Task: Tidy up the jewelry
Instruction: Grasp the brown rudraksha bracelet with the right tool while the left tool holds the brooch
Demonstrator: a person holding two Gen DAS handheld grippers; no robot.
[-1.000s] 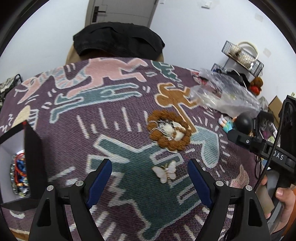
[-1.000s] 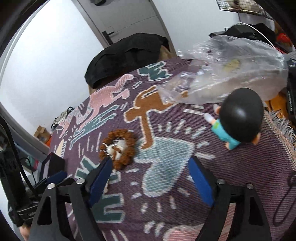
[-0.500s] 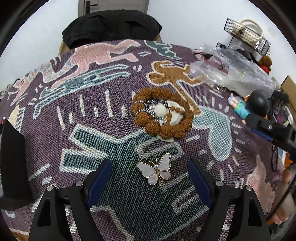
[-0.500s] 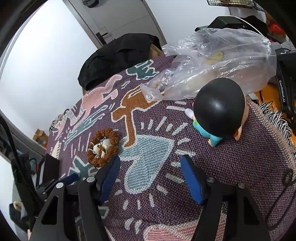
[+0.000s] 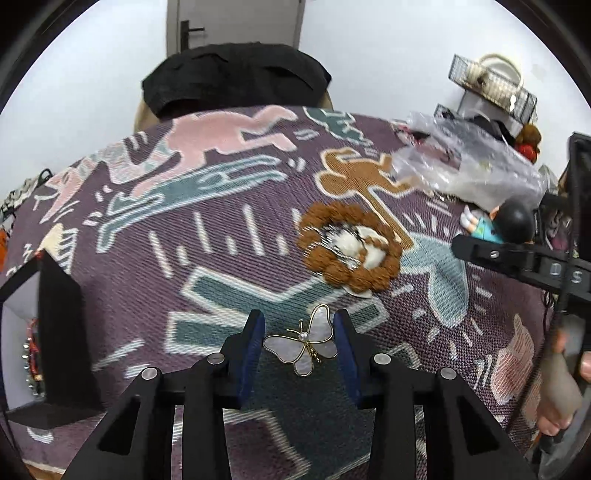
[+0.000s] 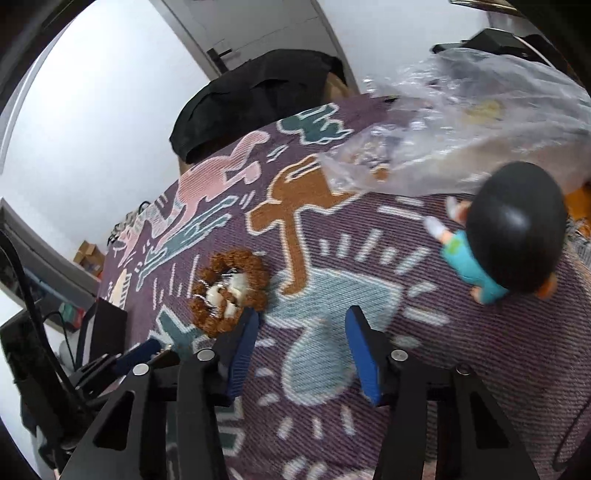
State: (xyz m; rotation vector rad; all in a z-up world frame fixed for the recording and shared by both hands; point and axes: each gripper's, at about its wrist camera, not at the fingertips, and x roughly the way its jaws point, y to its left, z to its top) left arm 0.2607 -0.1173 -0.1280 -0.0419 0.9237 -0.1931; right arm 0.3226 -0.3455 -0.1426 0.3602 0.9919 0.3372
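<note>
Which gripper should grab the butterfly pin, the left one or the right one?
Probably the left. The left gripper already has the butterfly pin between its blue pads, and its jaws have just been closing on it. The right gripper has only the woven cloth between its jaws.

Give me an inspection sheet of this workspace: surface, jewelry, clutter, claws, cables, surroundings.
Surface: purple woven blanket with cartoon figures.
Job's things: white shell butterfly brooch with gold rim; brown bead bracelet ring around pale pieces; open black box.
Clutter: crumpled clear plastic bag; black-haired toy figure in teal.
Claws: left claw jaws have just been closing, pads at the brooch's wing edges; right claw also closing, nothing between them.
Cables: black cable beside the right claw.
Surroundings: black garment, grey door, wire shelf.
</note>
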